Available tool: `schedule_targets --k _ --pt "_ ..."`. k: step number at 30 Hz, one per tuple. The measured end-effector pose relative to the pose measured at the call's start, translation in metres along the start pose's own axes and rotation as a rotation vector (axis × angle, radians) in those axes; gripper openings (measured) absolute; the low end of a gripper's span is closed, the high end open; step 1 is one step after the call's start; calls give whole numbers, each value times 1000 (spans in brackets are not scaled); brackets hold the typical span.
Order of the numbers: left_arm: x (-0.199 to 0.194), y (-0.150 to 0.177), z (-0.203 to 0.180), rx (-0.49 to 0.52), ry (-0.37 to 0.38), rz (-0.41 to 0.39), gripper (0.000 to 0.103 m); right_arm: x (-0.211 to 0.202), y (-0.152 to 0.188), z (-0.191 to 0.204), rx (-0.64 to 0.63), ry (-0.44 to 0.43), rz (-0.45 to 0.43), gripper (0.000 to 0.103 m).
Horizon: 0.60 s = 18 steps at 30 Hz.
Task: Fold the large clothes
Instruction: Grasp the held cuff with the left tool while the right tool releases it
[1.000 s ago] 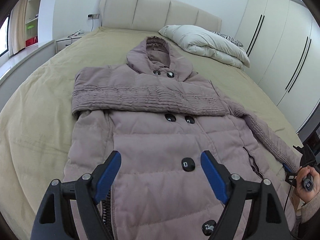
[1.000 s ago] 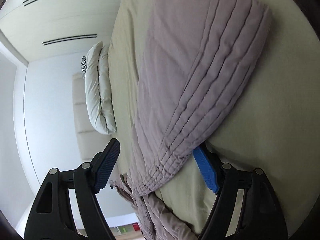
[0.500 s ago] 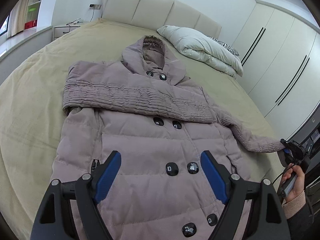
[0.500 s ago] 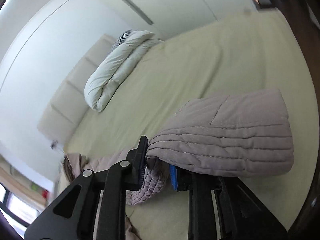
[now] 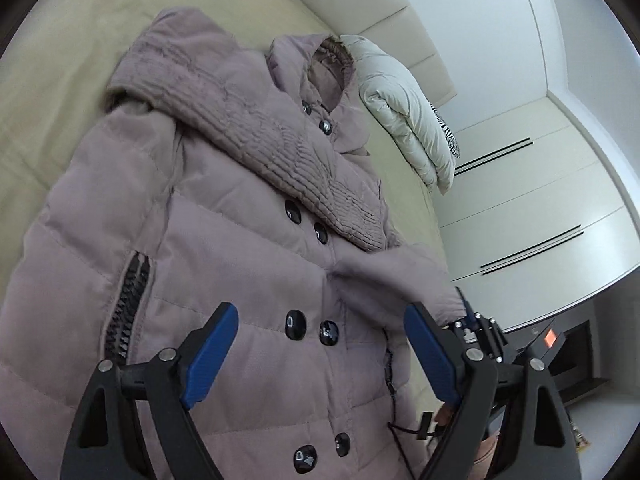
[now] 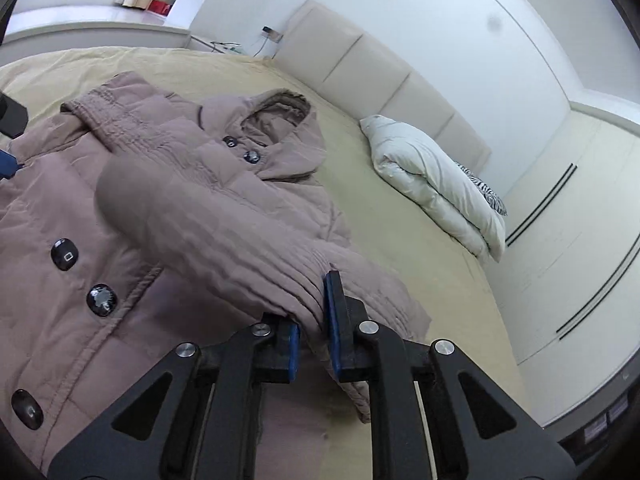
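A mauve quilted hooded coat (image 5: 224, 216) with black buttons lies face up on the bed; it also shows in the right wrist view (image 6: 132, 288). One sleeve (image 5: 256, 136) lies folded across its chest. My left gripper (image 5: 320, 356) is open and empty, hovering above the coat's lower front. My right gripper (image 6: 312, 320) is shut on the other sleeve (image 6: 224, 232) near its cuff, holding it lifted over the coat's right side. The right gripper also shows in the left wrist view (image 5: 476, 328), beside my left gripper.
The bed has a yellow-beige cover (image 6: 408, 240). A folded white duvet (image 6: 436, 184) lies near the padded headboard (image 6: 360, 72). White wardrobe doors (image 5: 532, 208) stand along the bed's right side. A nightstand (image 6: 224, 46) sits at the far left.
My right gripper has carried the sleeve from out at the bed's right side up and inward over the coat. My left gripper has tilted and moved closer over the coat's lower front, staying open.
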State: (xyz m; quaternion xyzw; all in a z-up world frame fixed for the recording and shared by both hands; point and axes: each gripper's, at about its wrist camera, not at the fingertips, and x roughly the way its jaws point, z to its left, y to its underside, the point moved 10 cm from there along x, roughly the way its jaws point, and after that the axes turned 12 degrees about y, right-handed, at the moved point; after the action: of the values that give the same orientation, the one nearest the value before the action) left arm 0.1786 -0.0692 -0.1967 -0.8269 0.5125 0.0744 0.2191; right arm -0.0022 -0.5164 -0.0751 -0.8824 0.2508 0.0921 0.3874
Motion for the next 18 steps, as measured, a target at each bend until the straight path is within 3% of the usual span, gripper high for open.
schedule_targets --k 3,8,12,18 --pt "17 4 -1 -63 60 26 97 -2 3 13 -14 -13 1 11" --pt "50 15 -7 -154 113 93 98 -6 0 17 62 -36 3 11" --pt "75 19 -16 -195 154 157 98 -15 -2 27 52 -44 -30 11" --pt "84 22 -12 -280 203 163 98 -26 -9 19 107 -62 -45 11"
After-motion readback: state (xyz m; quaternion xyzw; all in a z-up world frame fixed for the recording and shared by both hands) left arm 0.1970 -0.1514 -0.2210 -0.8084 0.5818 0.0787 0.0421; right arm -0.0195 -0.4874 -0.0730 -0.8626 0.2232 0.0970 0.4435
